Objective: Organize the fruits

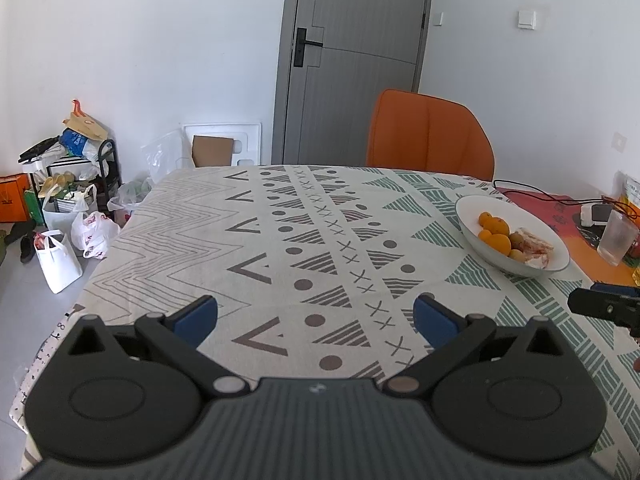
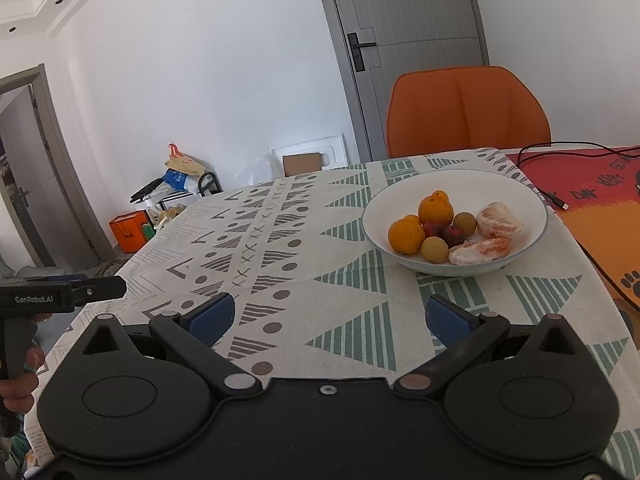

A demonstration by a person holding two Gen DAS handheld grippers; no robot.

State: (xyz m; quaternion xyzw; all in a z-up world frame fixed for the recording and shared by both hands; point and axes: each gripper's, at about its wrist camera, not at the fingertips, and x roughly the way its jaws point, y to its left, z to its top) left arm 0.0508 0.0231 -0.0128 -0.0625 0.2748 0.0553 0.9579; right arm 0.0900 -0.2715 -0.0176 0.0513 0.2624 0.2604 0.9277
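A white bowl (image 2: 528,204) stands on the patterned tablecloth (image 2: 304,240), ahead and slightly right of my right gripper (image 2: 328,314). It holds oranges (image 2: 436,210), small brown round fruits (image 2: 434,249), red fruits (image 2: 452,234) and peeled pomelo pieces (image 2: 500,220). The right gripper is open and holds nothing. In the left wrist view the bowl (image 1: 472,208) sits far right, and my left gripper (image 1: 316,318) hovers open over bare cloth with nothing between its fingers.
An orange chair (image 2: 468,112) stands behind the table by a grey door (image 1: 356,60). A black cable (image 2: 560,148) lies on the orange mat (image 2: 592,204) at right. A clear cup (image 1: 618,236) stands past the bowl. Bags (image 1: 60,256) clutter the floor at left.
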